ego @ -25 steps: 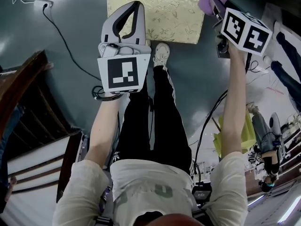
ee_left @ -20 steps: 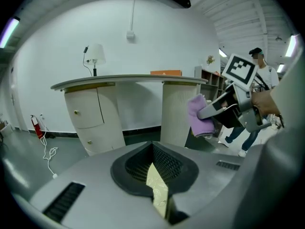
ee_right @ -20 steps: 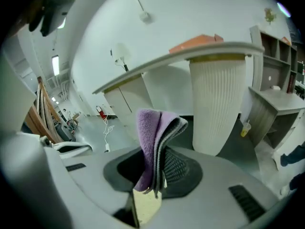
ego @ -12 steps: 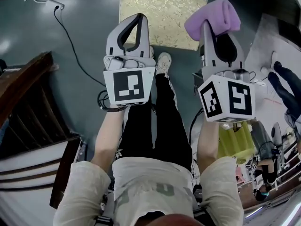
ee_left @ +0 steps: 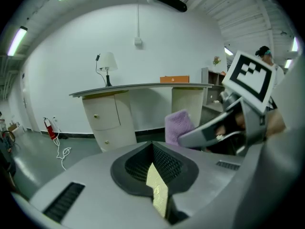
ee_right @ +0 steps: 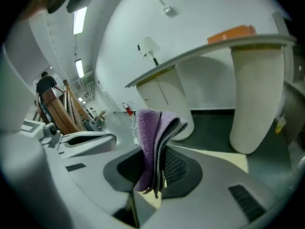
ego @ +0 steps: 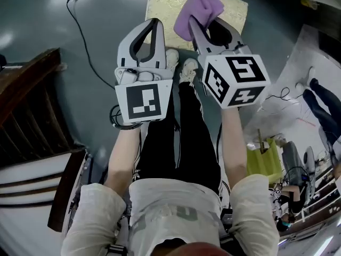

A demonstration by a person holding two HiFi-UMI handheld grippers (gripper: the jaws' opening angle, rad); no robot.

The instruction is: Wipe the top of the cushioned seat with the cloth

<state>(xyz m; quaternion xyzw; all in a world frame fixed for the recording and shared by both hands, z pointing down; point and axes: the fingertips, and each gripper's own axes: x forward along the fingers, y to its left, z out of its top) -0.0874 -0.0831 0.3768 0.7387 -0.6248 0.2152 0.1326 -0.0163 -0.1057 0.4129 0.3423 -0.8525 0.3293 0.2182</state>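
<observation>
The cushioned seat is a gold patterned square on the floor, ahead of the person's feet. A folded purple cloth hangs over the seat's middle, pinched in my right gripper, which is shut on it. In the right gripper view the cloth droops between the dark pads, with the pale seat below. My left gripper hovers at the seat's near left edge, shut and holding nothing. A sliver of the gold seat shows past its jaws.
A dark wooden chair stands at the left. A cable and plug trail over the grey floor. The person's shoes sit just before the seat. Other people stand at the right. A white counter lies beyond.
My right gripper has swung left with the cloth, from beside the seat's right corner to over the seat. The left gripper has barely moved.
</observation>
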